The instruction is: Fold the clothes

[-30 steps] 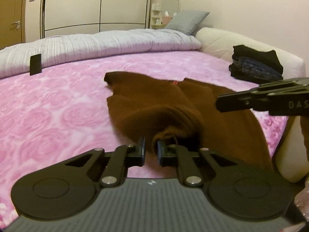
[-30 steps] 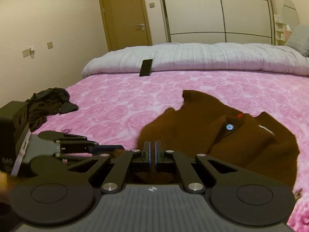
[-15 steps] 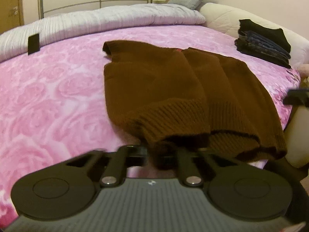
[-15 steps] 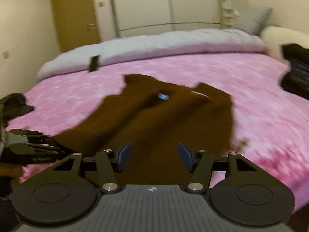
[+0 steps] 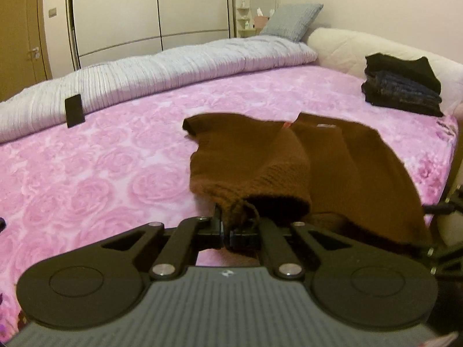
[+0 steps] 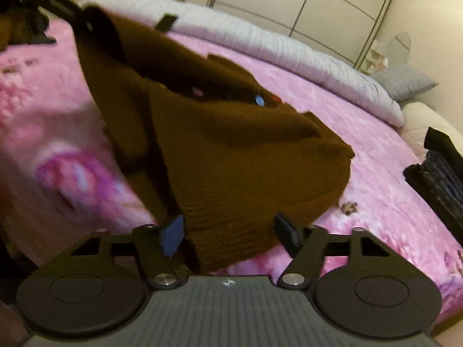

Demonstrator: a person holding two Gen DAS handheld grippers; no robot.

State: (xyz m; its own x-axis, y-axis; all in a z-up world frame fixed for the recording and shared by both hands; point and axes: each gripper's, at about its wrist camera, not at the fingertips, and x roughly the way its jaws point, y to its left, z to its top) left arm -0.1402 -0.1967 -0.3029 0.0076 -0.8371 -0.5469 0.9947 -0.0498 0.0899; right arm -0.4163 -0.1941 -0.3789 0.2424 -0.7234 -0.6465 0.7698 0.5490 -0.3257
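A brown knitted cardigan (image 5: 289, 156) lies on the pink rose-patterned bed (image 5: 101, 167), its left half raised. My left gripper (image 5: 228, 231) is shut on the ribbed hem at the cardigan's lower left corner and holds it off the bed. In the right wrist view the cardigan (image 6: 231, 150) fills the middle, with a blue button (image 6: 259, 100) showing. My right gripper (image 6: 231, 231) stands open, its fingers on either side of the lower right hem, not pinching it. The left gripper (image 6: 58, 3) shows at the top left, holding the other corner.
A grey-white duvet (image 5: 144, 81) runs along the far side of the bed with a black phone (image 5: 74, 111) leaning on it. A stack of dark folded clothes (image 5: 402, 86) sits at the right by the cream headboard. A grey pillow (image 5: 289, 21) lies behind.
My right gripper has opened and swung to the cardigan's lower right hem. The left gripper has kept its hold on the left hem corner and lifted it.
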